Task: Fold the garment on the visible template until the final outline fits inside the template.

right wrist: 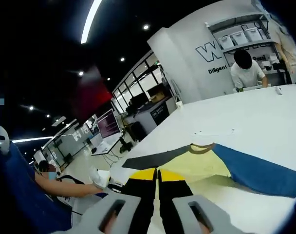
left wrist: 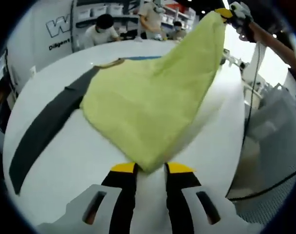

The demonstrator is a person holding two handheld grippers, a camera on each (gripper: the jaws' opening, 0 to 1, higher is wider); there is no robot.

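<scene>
White and wide, the table [left wrist: 50, 161] sits in a big room with shelves of boxes along the back wall and people working behind it.

One garment [left wrist: 148, 102] is on the table, a shirt with a yellow-green body, a dark grey sleeve [left wrist: 46, 126] and a blue sleeve [right wrist: 257, 170]. Part of it lies flat, and part of it is lifted into the air like a tent.

The left claw [left wrist: 149, 168] is low by the table, and its two yellow tips are pinching the bottom corner of the yellow cloth. In the left gripper view, the right claw [left wrist: 225, 13] is up high, holding the other corner of the yellow cloth. In the right gripper view its tips are pressed together, with yellow cloth just past them.

I think the job is only at the start of a fold. The yellow part is held up and looks ready to be laid over the rest. Both sleeves are spread out wide, so they would need to be tucked in too. I cannot pick out a template on the table, so I cannot say how close the shape is to fitting.

Count: one shirt, two sleeves, two claws, and three people behind the table in the left gripper view.
</scene>
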